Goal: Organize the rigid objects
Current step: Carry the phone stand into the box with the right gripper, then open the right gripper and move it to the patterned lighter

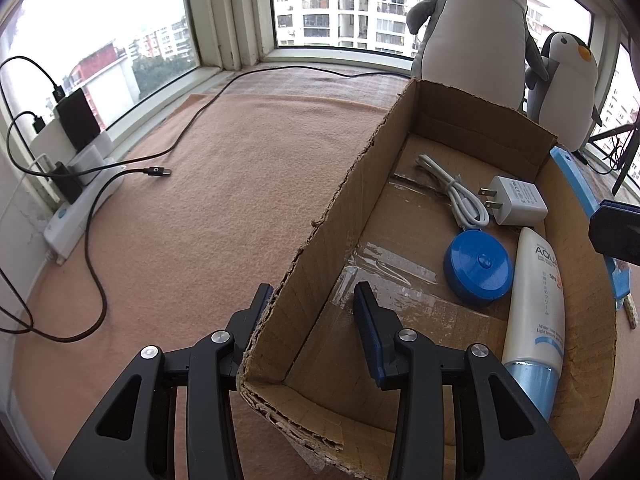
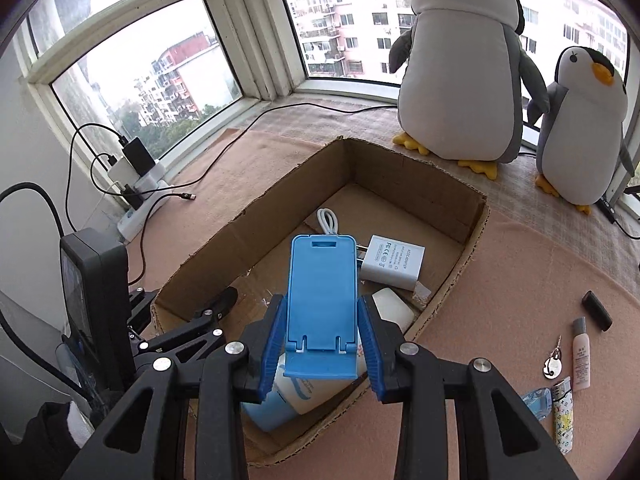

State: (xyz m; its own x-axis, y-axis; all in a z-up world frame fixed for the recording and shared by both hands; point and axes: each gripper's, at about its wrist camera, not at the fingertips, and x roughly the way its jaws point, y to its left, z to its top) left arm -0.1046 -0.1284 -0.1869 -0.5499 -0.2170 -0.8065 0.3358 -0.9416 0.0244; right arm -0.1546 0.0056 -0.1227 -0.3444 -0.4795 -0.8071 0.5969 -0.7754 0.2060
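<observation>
We pinched the blue phone stand in our right gripper above the cardboard box for dropping in; left gripper fingers straddled the box's wall, spread, steadying it

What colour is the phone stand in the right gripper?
Light blue phone stand; clearest in the right wrist view.

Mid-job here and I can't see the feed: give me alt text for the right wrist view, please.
The right tongs grip a blue phone stand above an open cardboard box that holds a white charger, a white cable and a sunscreen tube. The left tongs straddle the box's near-left wall. Small items lie on the peach blanket to the right, and two plush penguins stand by the window.
</observation>
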